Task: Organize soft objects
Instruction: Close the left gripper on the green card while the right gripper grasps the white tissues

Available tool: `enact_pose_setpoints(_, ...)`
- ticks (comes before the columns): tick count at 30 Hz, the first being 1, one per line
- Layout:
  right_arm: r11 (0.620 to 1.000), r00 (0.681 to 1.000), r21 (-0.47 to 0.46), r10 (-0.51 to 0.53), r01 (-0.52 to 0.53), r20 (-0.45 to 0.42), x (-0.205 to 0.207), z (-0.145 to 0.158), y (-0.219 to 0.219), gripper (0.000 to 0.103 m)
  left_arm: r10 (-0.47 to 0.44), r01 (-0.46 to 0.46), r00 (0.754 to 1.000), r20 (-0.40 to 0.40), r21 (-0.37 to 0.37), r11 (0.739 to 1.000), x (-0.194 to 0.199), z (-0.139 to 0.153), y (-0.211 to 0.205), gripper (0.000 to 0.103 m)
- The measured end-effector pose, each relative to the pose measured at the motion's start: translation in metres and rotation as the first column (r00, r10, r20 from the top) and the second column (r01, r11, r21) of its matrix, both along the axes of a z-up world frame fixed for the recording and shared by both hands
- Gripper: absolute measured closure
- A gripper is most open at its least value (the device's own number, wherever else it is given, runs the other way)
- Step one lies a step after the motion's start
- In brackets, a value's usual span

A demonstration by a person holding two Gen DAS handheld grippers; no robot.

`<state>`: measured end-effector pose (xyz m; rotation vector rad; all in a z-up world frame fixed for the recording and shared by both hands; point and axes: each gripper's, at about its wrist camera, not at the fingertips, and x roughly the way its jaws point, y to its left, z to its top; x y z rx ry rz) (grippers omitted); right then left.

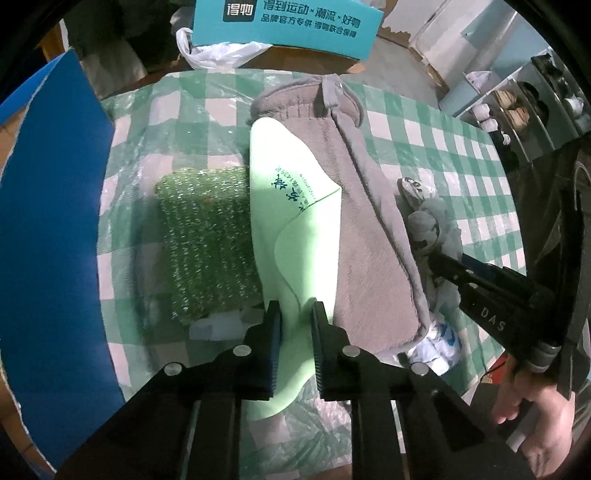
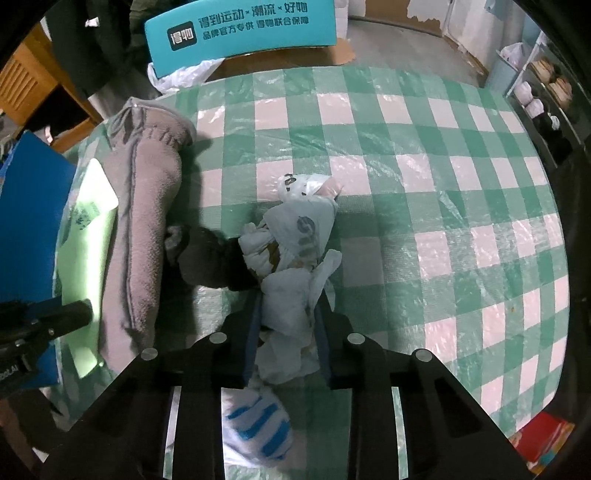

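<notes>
My left gripper (image 1: pixel 295 314) is shut on a pale green cloth (image 1: pixel 291 206) with dark printed characters, which lies over a grey fleece towel (image 1: pixel 369 236) and beside a green glittery scouring sponge (image 1: pixel 207 240). My right gripper (image 2: pixel 288 310) is shut on a crumpled white plastic bag (image 2: pixel 295 251) with printed marks, just right of the grey towel (image 2: pixel 144 221). In the left wrist view the right gripper (image 1: pixel 439 266) shows holding that bag (image 1: pixel 428 218) at the towel's right edge. The green cloth also shows in the right wrist view (image 2: pixel 88 236).
Everything lies on a green and white checked tablecloth (image 2: pixel 424 184) under clear plastic film. A blue board (image 1: pixel 55 240) stands at the left. A teal printed box (image 1: pixel 288 26) and a white bag (image 1: pixel 218 55) sit beyond the far edge. A shoe rack (image 1: pixel 532 110) stands at the right.
</notes>
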<state>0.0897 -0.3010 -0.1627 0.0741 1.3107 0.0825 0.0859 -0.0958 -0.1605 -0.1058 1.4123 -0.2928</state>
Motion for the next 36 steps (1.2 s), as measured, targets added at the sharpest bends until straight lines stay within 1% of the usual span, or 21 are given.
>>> enact_pose_setpoints(1,1.0,1.0,-0.001,0.002,-0.002,0.005,-0.001,0.002,0.0,0.079,0.003,-0.003,1.0,-0.001,-0.004,1.0,-0.001,0.001,0.002,0.091)
enact_pose_setpoints(4,1.0,1.0,0.005,0.009,-0.009,0.023,-0.004,0.01,0.001,0.08,0.009,-0.009,1.0,0.002,-0.005,1.0,-0.004,0.004,0.01,0.092)
enact_pose_setpoints(5,1.0,1.0,0.007,0.012,-0.012,0.029,-0.004,0.011,0.003,0.083,0.008,-0.008,1.0,0.006,0.0,1.0,-0.005,0.005,0.011,0.093)
enact_pose_setpoints(6,1.0,0.999,0.011,0.018,-0.018,0.035,-0.004,0.014,0.004,0.084,0.01,-0.01,1.0,0.009,0.007,1.0,-0.005,0.005,0.012,0.093)
enact_pose_setpoints(11,1.0,0.999,0.026,0.016,-0.017,0.046,-0.008,0.02,0.006,0.084,0.03,-0.031,0.999,0.015,0.022,0.999,-0.006,0.008,0.018,0.091)
enact_pose_setpoints(12,1.0,0.999,0.027,0.011,-0.012,0.043,-0.008,0.02,0.005,0.084,0.034,-0.034,0.999,0.011,0.023,0.999,-0.007,0.007,0.018,0.083)
enact_pose_setpoints(13,1.0,0.999,0.03,0.004,-0.005,0.04,-0.009,0.019,0.003,0.084,0.042,-0.042,0.999,0.007,0.027,0.999,-0.006,0.007,0.018,0.067)
enact_pose_setpoints(15,0.999,0.999,0.034,-0.013,0.012,0.029,-0.009,0.016,0.001,0.076,0.057,-0.058,0.998,0.027,0.037,0.998,-0.006,0.008,0.016,0.047)
enact_pose_setpoints(16,0.999,0.999,0.038,-0.022,0.021,0.025,-0.009,0.015,-0.001,0.07,0.061,-0.063,0.997,0.04,0.041,0.997,-0.007,0.01,0.017,0.044)
enact_pose_setpoints(17,0.999,0.999,0.043,-0.033,0.032,0.022,-0.009,0.014,-0.004,0.065,0.06,-0.062,0.997,0.046,0.045,0.997,-0.006,0.011,0.016,0.043)
enact_pose_setpoints(18,0.998,0.999,0.05,-0.045,0.044,0.021,-0.01,0.014,-0.007,0.063,0.056,-0.058,0.997,0.044,0.046,0.997,-0.005,0.011,0.014,0.042)
enact_pose_setpoints(20,0.996,0.998,0.069,-0.06,0.059,0.017,-0.009,0.013,-0.012,0.052,0.046,-0.048,0.998,0.036,0.057,0.997,-0.002,0.01,0.009,0.036)
enact_pose_setpoints(21,0.995,0.998,0.074,-0.065,0.063,0.019,-0.009,0.013,-0.013,0.051,0.045,-0.048,0.998,0.038,0.067,0.997,0.0,0.009,0.006,0.034)
enact_pose_setpoints(25,0.996,0.998,0.067,-0.067,0.066,0.02,-0.005,0.01,-0.012,0.048,0.042,-0.044,0.999,0.022,0.079,0.996,0.006,0.001,-0.001,0.033)
enact_pose_setpoints(30,0.998,0.999,0.042,-0.053,0.052,0.014,0.001,0.002,-0.007,0.047,0.028,-0.028,1.0,0.001,0.096,0.995,0.011,-0.01,-0.007,0.033)
enact_pose_setpoints(33,0.999,0.999,0.024,-0.047,0.047,0.001,0.006,-0.006,-0.006,0.047,0.024,-0.024,1.0,-0.006,0.069,0.997,0.014,-0.014,-0.008,0.033)
enact_pose_setpoints(36,0.999,0.999,0.014,-0.049,0.049,-0.012,0.009,-0.012,-0.006,0.047,0.026,-0.026,1.0,-0.006,0.026,0.999,0.015,-0.015,-0.006,0.035)
